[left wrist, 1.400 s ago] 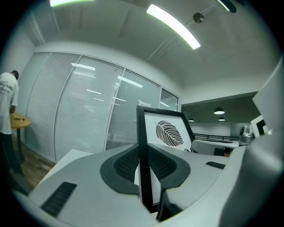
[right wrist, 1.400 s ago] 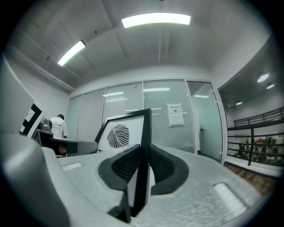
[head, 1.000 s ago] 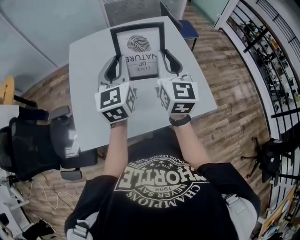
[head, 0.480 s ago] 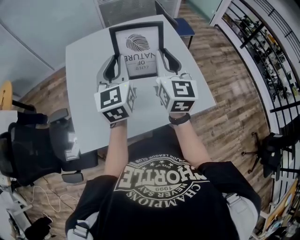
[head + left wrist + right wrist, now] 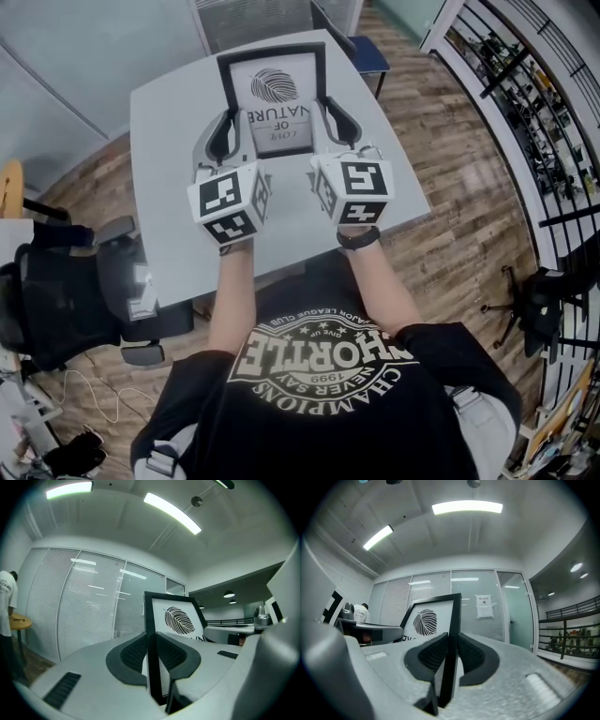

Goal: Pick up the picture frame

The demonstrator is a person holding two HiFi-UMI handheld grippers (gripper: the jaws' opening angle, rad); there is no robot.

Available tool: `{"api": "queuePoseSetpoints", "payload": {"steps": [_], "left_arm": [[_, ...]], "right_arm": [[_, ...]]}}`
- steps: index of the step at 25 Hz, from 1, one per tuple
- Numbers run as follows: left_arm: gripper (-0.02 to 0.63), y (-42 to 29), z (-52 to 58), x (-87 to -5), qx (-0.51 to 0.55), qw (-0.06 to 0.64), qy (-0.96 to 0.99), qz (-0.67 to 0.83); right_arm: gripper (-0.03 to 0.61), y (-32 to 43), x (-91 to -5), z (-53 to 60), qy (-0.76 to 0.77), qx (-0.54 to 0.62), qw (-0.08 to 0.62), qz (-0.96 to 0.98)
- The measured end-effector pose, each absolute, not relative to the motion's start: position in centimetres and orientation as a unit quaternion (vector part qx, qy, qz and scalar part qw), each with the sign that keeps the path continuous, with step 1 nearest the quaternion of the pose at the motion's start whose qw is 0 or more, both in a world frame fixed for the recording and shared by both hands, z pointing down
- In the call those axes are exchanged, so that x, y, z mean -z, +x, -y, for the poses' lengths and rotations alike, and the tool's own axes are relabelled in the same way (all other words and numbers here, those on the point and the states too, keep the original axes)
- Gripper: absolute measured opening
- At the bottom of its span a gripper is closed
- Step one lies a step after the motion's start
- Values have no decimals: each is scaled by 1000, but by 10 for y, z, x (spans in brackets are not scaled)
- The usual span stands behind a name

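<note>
Black-rimmed picture frame with a leaf print (image 5: pixel 274 89), upper middle. Left gripper (image 5: pixel 232 131) and right gripper (image 5: pixel 336 120) each pinch a side edge.

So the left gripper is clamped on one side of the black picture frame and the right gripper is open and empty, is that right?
Not quite. The left gripper is clamped on one side of the picture frame, but the right gripper is not open and empty: the right gripper view shows its jaws closed on the frame's opposite side.
</note>
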State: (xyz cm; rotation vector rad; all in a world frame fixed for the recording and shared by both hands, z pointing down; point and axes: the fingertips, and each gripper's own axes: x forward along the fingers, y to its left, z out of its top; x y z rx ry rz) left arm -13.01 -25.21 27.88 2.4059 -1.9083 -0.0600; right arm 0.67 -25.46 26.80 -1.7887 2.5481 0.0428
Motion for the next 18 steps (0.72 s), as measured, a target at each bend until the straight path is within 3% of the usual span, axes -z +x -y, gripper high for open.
{"api": "queuePoseSetpoints", "payload": {"steps": [18], "left_arm": [[67, -130, 277, -303, 5, 53, 779, 625]], "right_arm": [[63, 6, -293, 285, -562, 6, -5, -827]]}}
